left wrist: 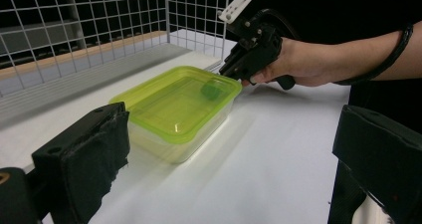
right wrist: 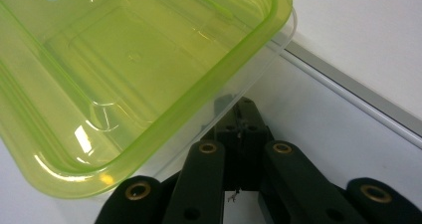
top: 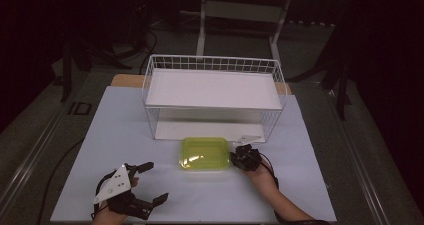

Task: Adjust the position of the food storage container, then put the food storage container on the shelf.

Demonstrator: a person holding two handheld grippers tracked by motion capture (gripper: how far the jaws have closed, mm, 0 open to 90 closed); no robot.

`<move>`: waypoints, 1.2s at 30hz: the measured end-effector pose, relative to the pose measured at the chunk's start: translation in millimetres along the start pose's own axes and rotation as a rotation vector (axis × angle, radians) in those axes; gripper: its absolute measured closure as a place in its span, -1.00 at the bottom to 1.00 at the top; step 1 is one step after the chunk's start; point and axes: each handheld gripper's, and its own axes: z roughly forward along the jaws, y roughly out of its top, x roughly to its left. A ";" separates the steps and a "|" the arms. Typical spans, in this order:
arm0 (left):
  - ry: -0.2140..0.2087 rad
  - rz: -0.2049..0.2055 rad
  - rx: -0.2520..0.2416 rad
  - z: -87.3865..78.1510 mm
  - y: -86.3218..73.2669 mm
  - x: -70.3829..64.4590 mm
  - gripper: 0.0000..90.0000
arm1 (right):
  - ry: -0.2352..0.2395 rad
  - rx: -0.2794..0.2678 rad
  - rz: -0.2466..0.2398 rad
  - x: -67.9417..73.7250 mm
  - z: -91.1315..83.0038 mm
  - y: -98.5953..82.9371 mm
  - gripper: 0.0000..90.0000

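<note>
High view is showing a lime-green lidded container [top: 204, 153] sitting on the white bench [top: 125, 130], just in front of a white wire rack [top: 212, 92] with a flat shelf across it. The right tool [top: 239, 157] is resting at the container's right end, held by the person's right hand [top: 260, 172], whose forearm is coming in from the bottom edge. The left tool [top: 156, 183] is lying well apart from the container, toward the near left of the bench, with its jaws spread wide and nothing between them; the grey plate on top of it is catching the light.

In the left gripper view, the two black padded jaws are standing far apart at the bottom corners, with bare bench between them. Beyond them the container [left wrist: 179, 109] is sitting on the bench beside the rack's wire grid [left wrist: 99, 25], its translucent green lid in place over a clear base. The right tool [left wrist: 234, 70] is meeting the container's far corner, the hand [left wrist: 298, 62] wrapping its handle.

In the right gripper view, the container [right wrist: 134, 79] is looming close, its green rim and clear wall running diagonally across. The right tool [right wrist: 241, 109] is drawn together there, its tips pinching what seems to be the corner lip of the container, though the translucent plastic is blurring the exact contact. A pale strip of the rack's base [right wrist: 348, 92] is crossing the bench behind it.
</note>
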 end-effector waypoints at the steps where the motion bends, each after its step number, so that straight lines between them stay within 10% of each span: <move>1: 0.001 0.001 0.001 -0.1 -0.1 0.1 -0.95 | 0.005 0.001 -0.005 2.0 1.1 1.3 1.00; 11: 0.001 -0.007 -0.002 -0.6 -0.5 0.1 -0.95 | -0.001 -0.009 0.004 -1.4 -4.5 0.0 1.00; 25: 0.061 -0.037 0.004 3.4 0.1 1.1 -0.95 | -0.026 -0.125 -0.039 10.5 -70.2 -4.1 0.65; 27: 0.063 -0.042 0.004 3.4 0.6 0.9 -0.95 | -0.019 -0.140 -0.038 12.5 -74.2 -4.0 0.54; 28: 0.057 -0.050 0.007 4.7 3.4 1.8 -0.95 | 0.001 -0.180 -0.029 18.0 -83.5 -2.7 0.06; 32: 0.035 -0.092 -0.004 9.6 14.3 7.4 -0.95 | 0.044 -0.192 -0.015 19.9 -90.7 1.5 -0.54; 36: 0.041 -0.078 0.028 18.3 30.7 10.2 -0.95 | 0.026 -0.229 -0.023 21.8 -97.1 5.0 -0.65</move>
